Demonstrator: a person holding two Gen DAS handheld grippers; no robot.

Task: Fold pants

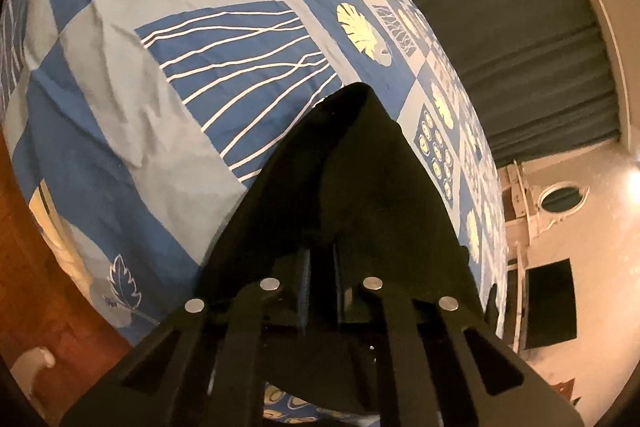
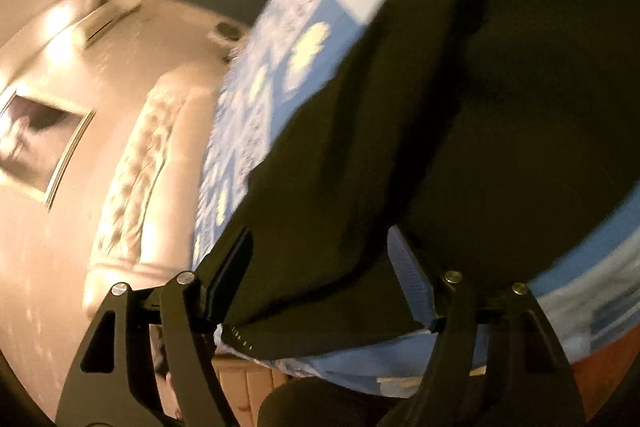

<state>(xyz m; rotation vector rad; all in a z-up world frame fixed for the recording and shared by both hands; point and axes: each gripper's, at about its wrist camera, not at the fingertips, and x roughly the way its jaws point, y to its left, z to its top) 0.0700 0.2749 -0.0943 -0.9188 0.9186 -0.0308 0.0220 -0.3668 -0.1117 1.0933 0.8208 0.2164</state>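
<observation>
The pants [image 1: 360, 187] are black and made of plain, matte fabric. In the left wrist view the fabric rises from between the closed fingers to a folded point over the blue patterned bedspread [image 1: 160, 67], near its right edge. In the right wrist view the pants [image 2: 440, 127] spread wide across the bedspread; a stitched hem edge hangs at the bottom.

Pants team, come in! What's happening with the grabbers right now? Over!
Left gripper shut on black pants. Right gripper open around pants. Nothing blocking on bedspread.
</observation>
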